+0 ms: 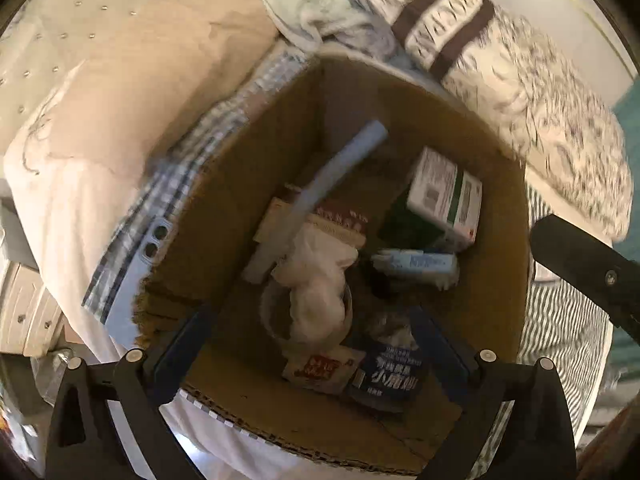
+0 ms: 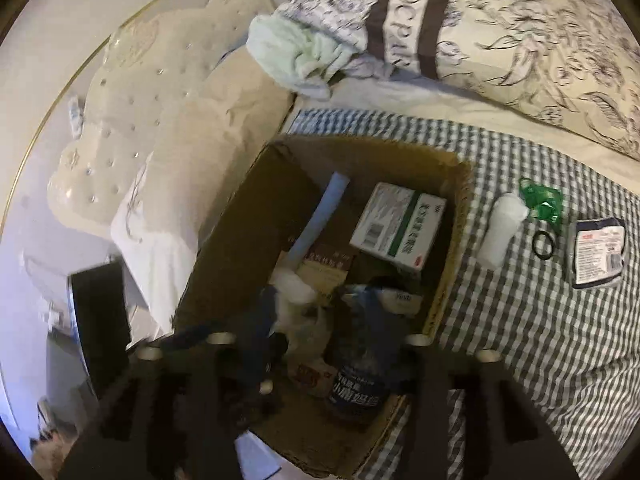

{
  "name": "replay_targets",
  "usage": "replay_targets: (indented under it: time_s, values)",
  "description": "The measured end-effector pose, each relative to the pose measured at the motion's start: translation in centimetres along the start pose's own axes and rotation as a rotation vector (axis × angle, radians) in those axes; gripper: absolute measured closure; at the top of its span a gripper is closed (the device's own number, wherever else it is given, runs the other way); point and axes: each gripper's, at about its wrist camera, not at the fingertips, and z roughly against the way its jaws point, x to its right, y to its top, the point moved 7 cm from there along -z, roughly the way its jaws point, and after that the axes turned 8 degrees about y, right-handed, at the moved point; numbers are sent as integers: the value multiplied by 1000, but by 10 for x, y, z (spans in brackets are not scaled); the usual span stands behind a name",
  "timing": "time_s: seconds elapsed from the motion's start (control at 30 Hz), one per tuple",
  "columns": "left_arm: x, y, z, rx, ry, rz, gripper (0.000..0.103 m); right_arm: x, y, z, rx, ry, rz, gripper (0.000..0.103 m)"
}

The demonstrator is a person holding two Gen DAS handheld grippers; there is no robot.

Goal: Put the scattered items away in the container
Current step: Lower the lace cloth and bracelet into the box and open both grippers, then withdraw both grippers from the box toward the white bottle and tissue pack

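Both point steeply down into box [image 1: 496,216]: left gripper [image 1: 316,340] wide open, right gripper [image 2: 316,312] parted, empty.

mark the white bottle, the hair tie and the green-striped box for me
White bottle [image 2: 502,232], right wrist view, mid body.
Hair tie [image 2: 535,245], right wrist view, left side of the black loop.
Green-striped box [image 2: 386,220], right wrist view, white top face.
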Motion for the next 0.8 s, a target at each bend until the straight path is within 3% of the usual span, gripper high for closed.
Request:
replay_targets:
  time_s: [0.23, 0.43, 0.8]
  values:
    - [2, 8, 13, 6, 7, 22, 1, 4, 14, 23, 33, -18, 18, 50]
    - [28, 15, 30, 35, 4, -4, 1, 20, 17, 56, 74, -36, 5, 50]
    - [140, 7, 67, 101, -52, -153, 1, 106, 4, 149, 187, -130, -114, 50]
